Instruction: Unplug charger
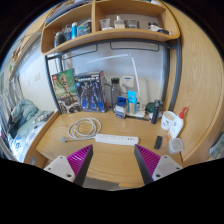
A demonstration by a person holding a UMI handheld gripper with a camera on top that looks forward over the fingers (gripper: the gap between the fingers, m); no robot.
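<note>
Two gripper [113,165] fingers apart, level above power strip [115,140].

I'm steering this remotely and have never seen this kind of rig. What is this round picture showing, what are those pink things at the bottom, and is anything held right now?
There is no robot arm here: a person carries a handheld two-finger gripper, and the single picture comes from a wide-angle camera riding on it, looking forward along the fingers. The pink shapes are the pads on the inner faces of the fingers. They stand open with nothing between them, so nothing is held.

Ahead lies a wooden desk. On it sit a white power strip just beyond the fingers, a coiled white cable behind it, and a small black object beside the strip; I cannot tell whether that is the charger. Bottles and boxes line the back, and a shelf hangs above.
</note>
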